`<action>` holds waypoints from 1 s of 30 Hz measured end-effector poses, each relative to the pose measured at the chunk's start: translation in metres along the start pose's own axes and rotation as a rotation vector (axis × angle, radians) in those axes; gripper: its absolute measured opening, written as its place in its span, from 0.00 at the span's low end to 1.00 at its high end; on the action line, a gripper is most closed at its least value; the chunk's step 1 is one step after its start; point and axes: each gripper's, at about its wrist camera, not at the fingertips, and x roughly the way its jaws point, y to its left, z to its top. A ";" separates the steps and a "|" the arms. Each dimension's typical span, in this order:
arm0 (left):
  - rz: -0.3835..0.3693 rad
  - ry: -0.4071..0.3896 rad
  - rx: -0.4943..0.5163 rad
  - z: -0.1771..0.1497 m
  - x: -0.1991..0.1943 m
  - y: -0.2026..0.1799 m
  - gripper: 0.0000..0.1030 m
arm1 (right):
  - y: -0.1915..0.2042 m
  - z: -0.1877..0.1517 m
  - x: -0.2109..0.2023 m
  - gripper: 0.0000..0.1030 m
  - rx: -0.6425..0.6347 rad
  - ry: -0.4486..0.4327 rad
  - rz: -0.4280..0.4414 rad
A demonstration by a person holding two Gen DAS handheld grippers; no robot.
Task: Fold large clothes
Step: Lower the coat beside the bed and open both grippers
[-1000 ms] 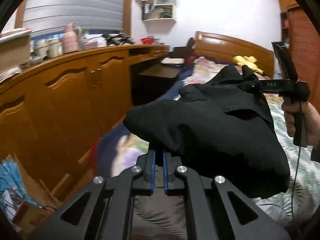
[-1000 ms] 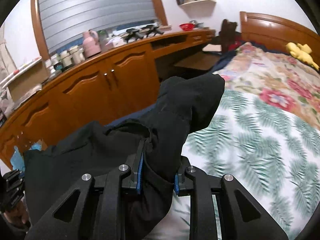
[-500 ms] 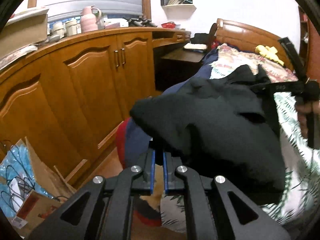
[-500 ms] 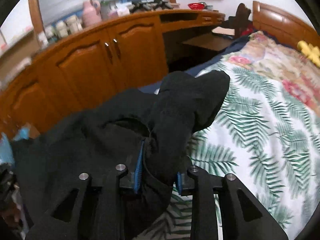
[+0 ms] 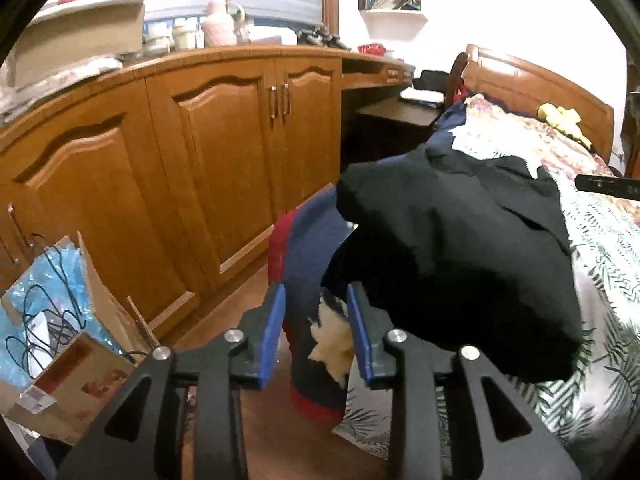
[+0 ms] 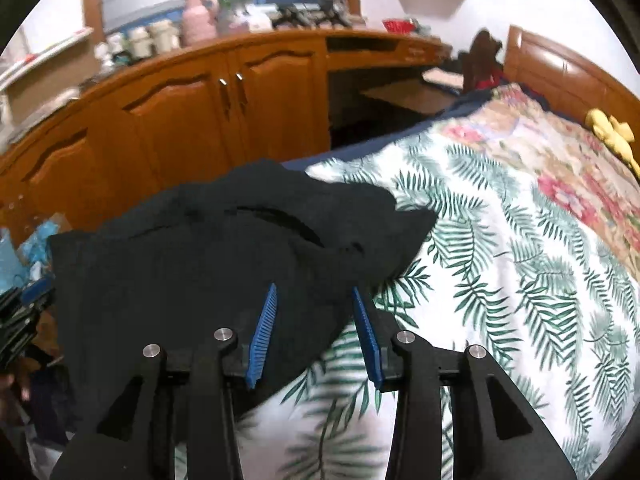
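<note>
A large black garment lies bunched at the near left edge of the bed, also in the right wrist view. My left gripper is open beside the garment's left end, its blue pads apart, nothing between them but the bed's hanging cover. My right gripper is open over the garment's right end; cloth lies between the spread pads but is not pinched. The tip of the right gripper shows at the far right of the left wrist view.
The bed has a leaf-and-flower cover and a wooden headboard. Wooden cabinets run along the left, cluttered on top. A cardboard box with cables sits on the floor. A yellow toy lies near the headboard.
Both grippers opened and let go of the black garment, which dropped onto the bed edge. Both views have tilted lower and pulled back toward the bed's foot.
</note>
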 end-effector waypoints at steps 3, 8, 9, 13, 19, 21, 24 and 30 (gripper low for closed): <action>-0.020 -0.030 -0.002 0.002 -0.020 -0.005 0.35 | 0.010 -0.007 -0.028 0.38 -0.023 -0.028 0.025; -0.064 -0.074 0.014 0.013 -0.052 -0.024 0.37 | 0.018 -0.020 -0.070 0.40 -0.040 -0.065 0.045; -0.073 -0.086 0.022 0.016 -0.060 -0.030 0.38 | 0.018 -0.023 -0.081 0.41 -0.040 -0.071 0.052; -0.088 -0.126 0.059 0.028 -0.088 -0.054 0.38 | 0.018 -0.034 -0.112 0.48 -0.038 -0.100 0.047; -0.145 -0.135 0.095 0.044 -0.120 -0.095 0.38 | 0.004 -0.057 -0.162 0.59 -0.017 -0.146 0.027; -0.140 -0.125 0.107 0.046 -0.126 -0.110 0.38 | -0.003 -0.067 -0.177 0.61 -0.006 -0.153 0.012; -0.163 -0.123 0.121 0.048 -0.134 -0.135 0.38 | -0.014 -0.082 -0.199 0.64 0.013 -0.171 -0.012; -0.218 -0.095 0.146 0.047 -0.138 -0.174 0.38 | -0.038 -0.111 -0.234 0.70 0.057 -0.192 -0.054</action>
